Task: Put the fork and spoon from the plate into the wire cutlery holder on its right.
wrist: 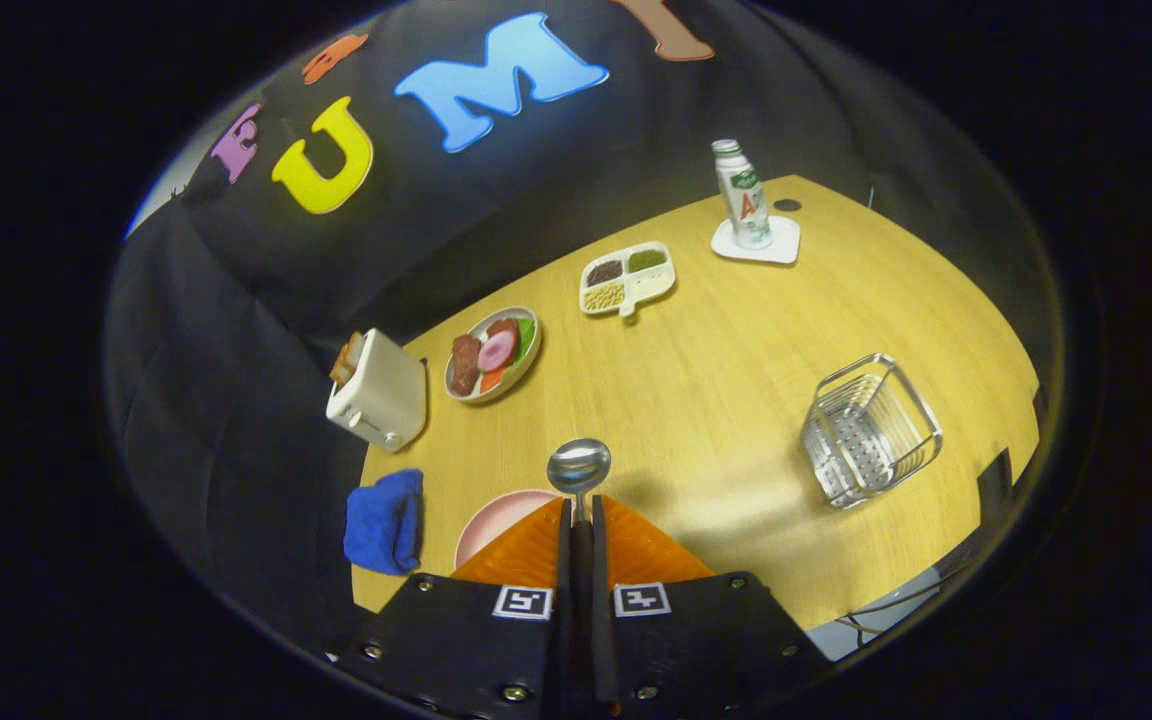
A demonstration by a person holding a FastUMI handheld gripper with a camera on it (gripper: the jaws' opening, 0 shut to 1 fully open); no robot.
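My gripper [581, 508] is shut on the handle of a metal spoon [579, 466], whose bowl sticks up just ahead of the fingertips. The spoon hangs above the wooden table. A pink plate [492, 526] lies below and to the left of the fingers, partly hidden by them. I cannot see a fork; the fingers cover much of the plate. The wire cutlery holder [870, 429] stands to the right of the fingers, tilted in this view, with nothing visible inside.
A blue cloth [385, 521] lies left of the plate. Beyond are a white toaster [379, 395], a plate of food [492, 354], a divided snack tray [627, 277] and a bottle [743, 195] on a white coaster. The table edge runs near the holder.
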